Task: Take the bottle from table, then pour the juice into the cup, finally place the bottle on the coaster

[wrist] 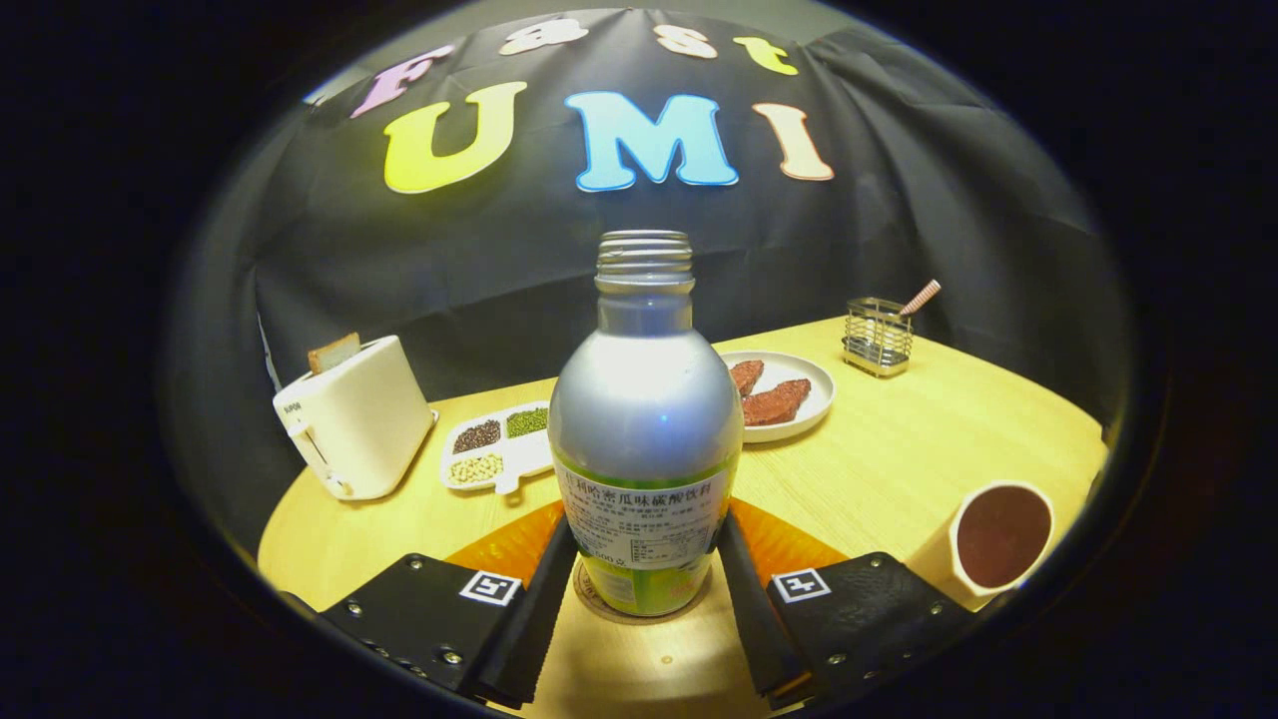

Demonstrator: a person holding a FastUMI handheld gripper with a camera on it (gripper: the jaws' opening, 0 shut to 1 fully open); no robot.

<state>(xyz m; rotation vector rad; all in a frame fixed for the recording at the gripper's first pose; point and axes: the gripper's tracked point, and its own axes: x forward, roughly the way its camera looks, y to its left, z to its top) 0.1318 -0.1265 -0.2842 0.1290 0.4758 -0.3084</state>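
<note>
A silver bottle [645, 419] with a green bottom band, a white label and an uncapped threaded neck stands upright between my fingers. Its base rests on a round tan coaster [589, 601], which lies on an orange mat [499, 549]. My gripper [646, 589] is shut on the bottle, one finger [544, 599] against the left side and the other against the right of its lower body. To the right, beyond the right finger, stands a pale cup [998, 539] with dark juice inside.
On the round wooden table [899, 469]: a white toaster [354, 429] with a bread slice at the far left, a divided tray of beans [496, 449] behind the bottle, a plate [817, 399] with brown pieces, and a wire holder [877, 335] with a straw at the back right.
</note>
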